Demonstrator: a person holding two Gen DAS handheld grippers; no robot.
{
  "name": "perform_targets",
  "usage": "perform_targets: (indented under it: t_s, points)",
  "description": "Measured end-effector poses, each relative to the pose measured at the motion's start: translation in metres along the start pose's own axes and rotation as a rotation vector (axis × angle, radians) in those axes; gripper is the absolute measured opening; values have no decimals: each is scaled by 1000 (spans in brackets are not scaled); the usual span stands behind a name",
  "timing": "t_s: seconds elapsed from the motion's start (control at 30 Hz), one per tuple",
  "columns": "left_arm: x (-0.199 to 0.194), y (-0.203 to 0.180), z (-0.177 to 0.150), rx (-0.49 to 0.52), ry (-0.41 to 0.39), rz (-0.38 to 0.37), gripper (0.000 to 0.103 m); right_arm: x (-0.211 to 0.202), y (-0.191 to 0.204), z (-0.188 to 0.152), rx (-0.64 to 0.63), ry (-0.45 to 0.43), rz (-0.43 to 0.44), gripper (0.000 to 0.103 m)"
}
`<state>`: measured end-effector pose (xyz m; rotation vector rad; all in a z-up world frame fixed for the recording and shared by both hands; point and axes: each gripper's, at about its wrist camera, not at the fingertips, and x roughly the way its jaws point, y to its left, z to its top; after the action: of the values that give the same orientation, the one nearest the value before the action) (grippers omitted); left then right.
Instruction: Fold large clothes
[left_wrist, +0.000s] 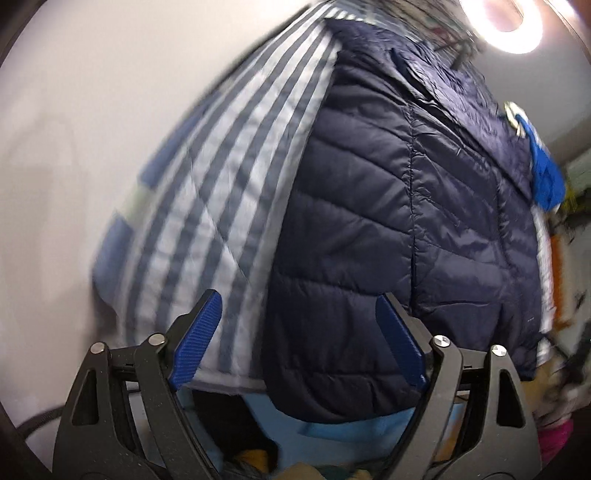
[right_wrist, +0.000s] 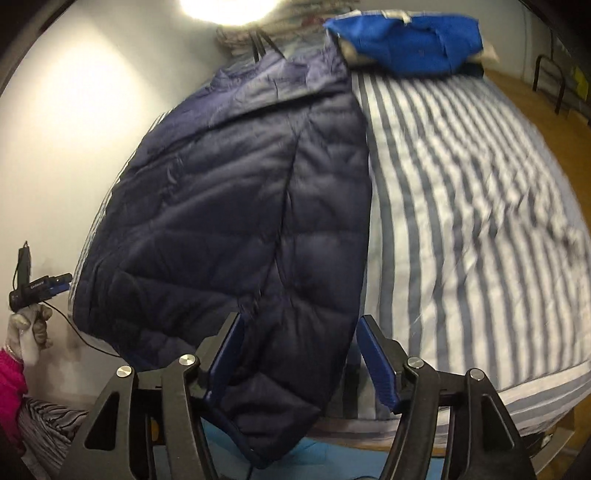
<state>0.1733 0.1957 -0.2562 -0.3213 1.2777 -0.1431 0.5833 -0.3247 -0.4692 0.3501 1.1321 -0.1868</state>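
A navy quilted puffer jacket (left_wrist: 388, 221) (right_wrist: 229, 206) lies lengthwise on a bed with a blue-and-white striped sheet (left_wrist: 229, 192) (right_wrist: 461, 192), and its hem hangs over the near edge. My left gripper (left_wrist: 298, 299) hovers open over the hem's left part. One pad is above the sheet, the other above the jacket. My right gripper (right_wrist: 298, 319) is open around the jacket's lower right corner. Its left pad lies close against the fabric, while the right pad stands apart, with sheet showing in the gap.
A folded bright blue garment (right_wrist: 406, 40) (left_wrist: 546, 173) sits at the bed's far end. A white wall (right_wrist: 55, 147) runs along the left side and a ring light (left_wrist: 502, 22) glares above. At far left a gloved hand (right_wrist: 29, 325) in a pink sleeve holds a black tool.
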Motion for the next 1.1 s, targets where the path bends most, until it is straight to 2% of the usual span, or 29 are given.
perform_targets:
  t_s: [0.07,0.2,0.33,0.37,0.43,0.47,0.5,0.57,0.6,0.63,0.7,0.83,1.1]
  points:
    - [5,2,-3,-25,32,-26,73,6,-9,-5,26,5,31,67]
    - [17,-4,-12,21,78,-16,70,20,-27,-10,122,33,109,66]
    - [18,-7,-13,12,78,-32,69,24,-26,-14,127,46,118,64]
    - [19,-6,-13,1,81,-41,65,25,-24,-15,128,49,123,63]
    - [18,-7,-14,-3,84,-49,59,28,-20,-16,123,61,131,52]
    - [18,-7,-15,5,86,-50,49,29,-17,-16,118,70,132,49]
    - [18,-10,-16,18,90,-53,34,30,-14,-18,112,81,128,42]
    - [16,-14,-18,30,93,-57,13,32,-9,-17,107,93,123,30]
    - [14,-17,-17,34,85,-55,8,33,-8,-15,107,96,128,22]
    - [8,-19,-16,35,67,-58,6,32,-5,-13,106,96,129,14]
    - [-3,-23,-12,39,32,-82,4,29,5,-6,101,83,122,8]
    - [-32,-32,-2,41,-48,-145,3,-1,21,13,95,22,140,5]
    - [-89,-77,29,58,-227,-236,2,-78,59,71,33,-89,76,3]
